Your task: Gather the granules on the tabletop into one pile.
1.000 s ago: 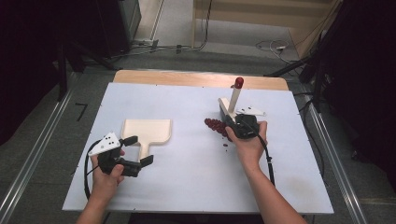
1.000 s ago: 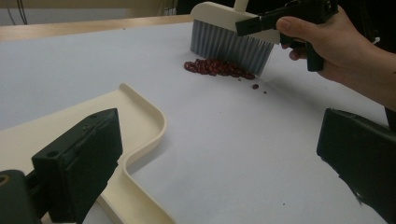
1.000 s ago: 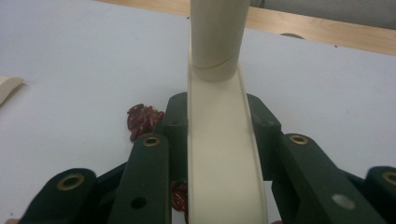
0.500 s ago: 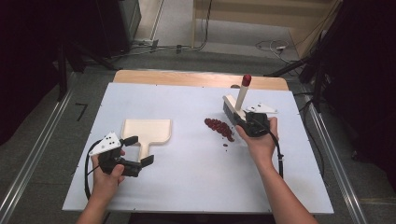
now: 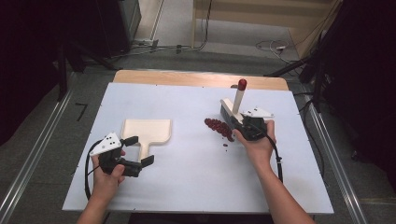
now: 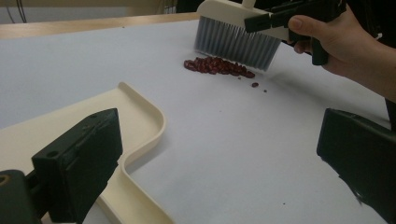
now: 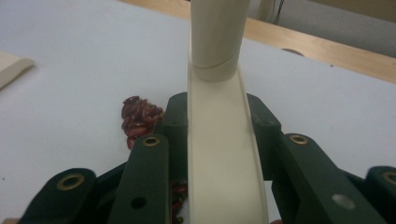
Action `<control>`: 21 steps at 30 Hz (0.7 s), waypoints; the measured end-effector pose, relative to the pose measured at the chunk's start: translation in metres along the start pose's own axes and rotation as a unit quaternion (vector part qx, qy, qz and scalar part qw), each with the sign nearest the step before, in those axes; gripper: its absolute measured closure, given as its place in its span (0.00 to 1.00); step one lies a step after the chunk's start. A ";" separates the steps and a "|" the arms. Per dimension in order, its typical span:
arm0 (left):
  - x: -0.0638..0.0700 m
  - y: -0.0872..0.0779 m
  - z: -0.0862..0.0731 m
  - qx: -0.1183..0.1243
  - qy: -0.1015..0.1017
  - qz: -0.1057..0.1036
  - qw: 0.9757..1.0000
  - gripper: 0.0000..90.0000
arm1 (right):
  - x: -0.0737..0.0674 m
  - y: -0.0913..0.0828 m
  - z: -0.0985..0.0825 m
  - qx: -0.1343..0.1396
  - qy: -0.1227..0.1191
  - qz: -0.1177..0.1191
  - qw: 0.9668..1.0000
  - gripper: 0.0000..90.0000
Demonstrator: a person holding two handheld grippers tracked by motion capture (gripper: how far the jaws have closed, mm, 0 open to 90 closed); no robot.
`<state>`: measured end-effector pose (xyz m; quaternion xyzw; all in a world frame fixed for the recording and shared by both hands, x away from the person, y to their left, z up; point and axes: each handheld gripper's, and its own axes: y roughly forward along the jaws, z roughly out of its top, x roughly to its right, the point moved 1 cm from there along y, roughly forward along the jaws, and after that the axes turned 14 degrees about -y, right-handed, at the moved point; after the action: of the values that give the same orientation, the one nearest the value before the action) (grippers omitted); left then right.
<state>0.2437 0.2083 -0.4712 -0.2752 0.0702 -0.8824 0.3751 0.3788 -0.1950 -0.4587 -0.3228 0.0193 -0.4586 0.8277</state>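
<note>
One small heap of red beans (image 5: 218, 127) lay on the white table (image 5: 187, 196), just to the left of the right gripper (image 5: 246, 126) and touching the bristle edge of the brush (image 5: 232, 112) that this gripper held. The heap ran as a short band slanting toward the person's side, with a couple of stray beans near its closer end. The right gripper's jaws were clamped narrow on the flat cream body of the brush, whose round handle with its red tip rose upright and slightly away; in the right gripper view the beans (image 7: 138, 117) sat just left of the jaws. From the left gripper (image 5: 133, 151) the beans lay well apart, ahead and to the right, with bare table between. The dustpan (image 5: 147, 131) rested flat just ahead of that gripper, its stubby handle pointing back between the jaws, which stood wide and pressed on nothing. In the left gripper view the pan's curved rim (image 6: 149, 116) lay beside the left jaw and the brush (image 6: 236, 39) stood behind the beans (image 6: 217, 66). By my judgement the sweep had to run leftward from the brush toward the pan, and the right hand was plainly the nearer.
</note>
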 end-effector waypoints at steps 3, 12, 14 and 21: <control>0.000 0.000 0.000 0.001 -0.001 0.000 1.000 0.01 | 0.008 -0.007 0.002 0.016 0.003 0.003 1.000 0.72; 0.000 0.000 0.000 0.001 -0.002 0.001 1.000 0.01 | 0.018 -0.039 -0.001 0.089 -0.123 0.181 0.972 0.72; 0.000 0.000 0.000 0.000 -0.001 0.003 1.000 0.01 | 0.014 -0.042 -0.004 0.095 -0.145 0.219 0.960 0.72; 0.001 0.000 0.000 0.001 -0.003 0.004 1.000 0.01 | -0.006 -0.026 -0.013 0.067 -0.198 0.298 0.931 0.72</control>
<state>0.2429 0.2072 -0.4706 -0.2773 0.0691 -0.8802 0.3788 0.3518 -0.2067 -0.4567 -0.3303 -0.0806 -0.1177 0.9330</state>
